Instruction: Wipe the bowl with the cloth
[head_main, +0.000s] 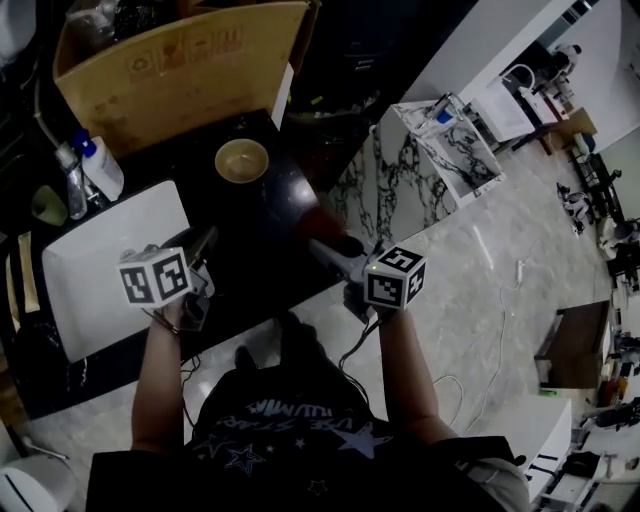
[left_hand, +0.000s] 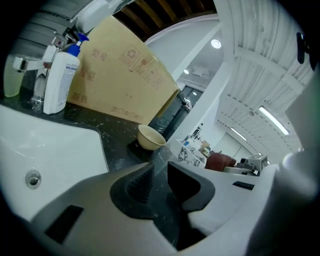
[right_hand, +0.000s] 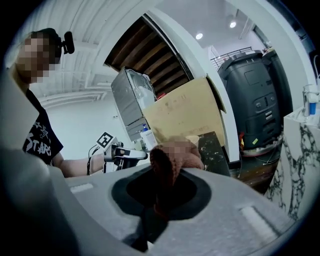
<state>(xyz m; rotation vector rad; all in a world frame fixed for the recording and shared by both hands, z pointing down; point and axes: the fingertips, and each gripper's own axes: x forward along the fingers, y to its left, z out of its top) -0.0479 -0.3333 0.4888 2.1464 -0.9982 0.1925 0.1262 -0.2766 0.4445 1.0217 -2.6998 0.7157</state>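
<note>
Spray bottle at far left, beside white sink. Left gripper: 2 jaws apart, nothing between them. Beige bowl upright on dark counter, before cardboard box, apart from both grippers. Right gripper: jaws clamped on reddish-brown cloth, near counter's right edge.

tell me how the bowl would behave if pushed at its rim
The bowl looks small and stiff, so probably light and apt to slide on the glossy counter. Its base looks narrower than its rim, so a rim push might tip it.
</note>
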